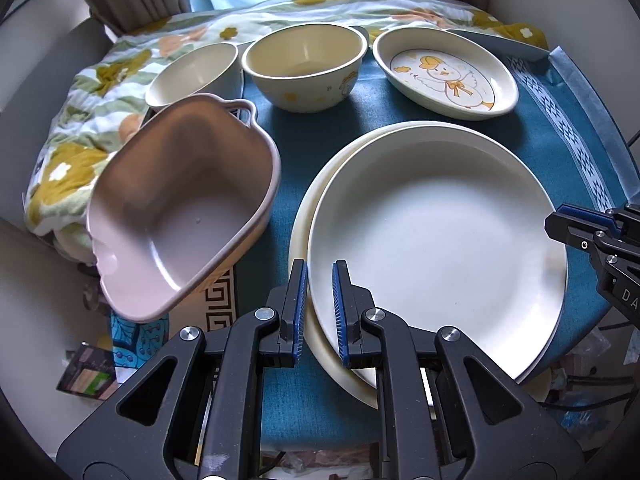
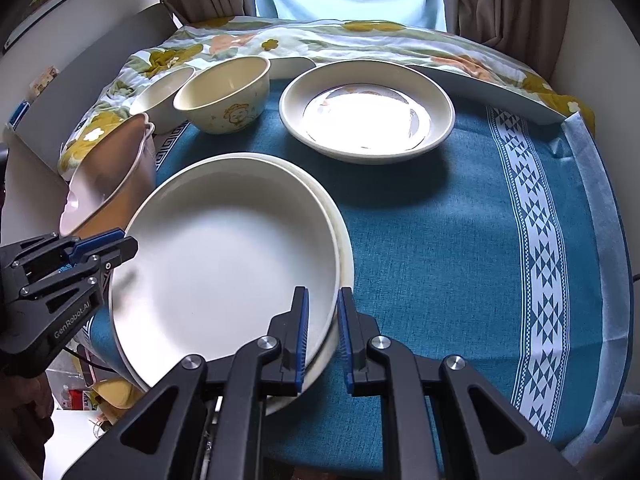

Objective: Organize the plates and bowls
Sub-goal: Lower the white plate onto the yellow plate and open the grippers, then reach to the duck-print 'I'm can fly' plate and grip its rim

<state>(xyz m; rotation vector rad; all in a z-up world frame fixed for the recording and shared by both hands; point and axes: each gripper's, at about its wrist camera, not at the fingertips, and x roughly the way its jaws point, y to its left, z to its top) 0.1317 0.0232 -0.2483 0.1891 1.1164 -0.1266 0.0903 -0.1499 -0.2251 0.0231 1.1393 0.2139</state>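
Note:
A white plate (image 1: 436,240) lies on a cream plate (image 1: 304,216) on the blue tablecloth. My left gripper (image 1: 320,312) is shut on the white plate's left rim. My right gripper (image 2: 323,332) is shut on its right rim (image 2: 320,240); the cream plate (image 2: 344,248) shows beneath. Each gripper shows in the other's view, the right one (image 1: 576,228) and the left one (image 2: 100,248). A pink handled dish (image 1: 180,216) sits tilted at the left. Behind stand a cream bowl (image 1: 304,68), a smaller cream bowl (image 1: 192,76) and a duck-print oval dish (image 1: 444,72).
The blue tablecloth (image 2: 460,260) has a white patterned band at the right. A flowered quilt (image 2: 320,40) lies behind the dishes, with curtains and a window beyond. The pink dish overhangs the table's left edge.

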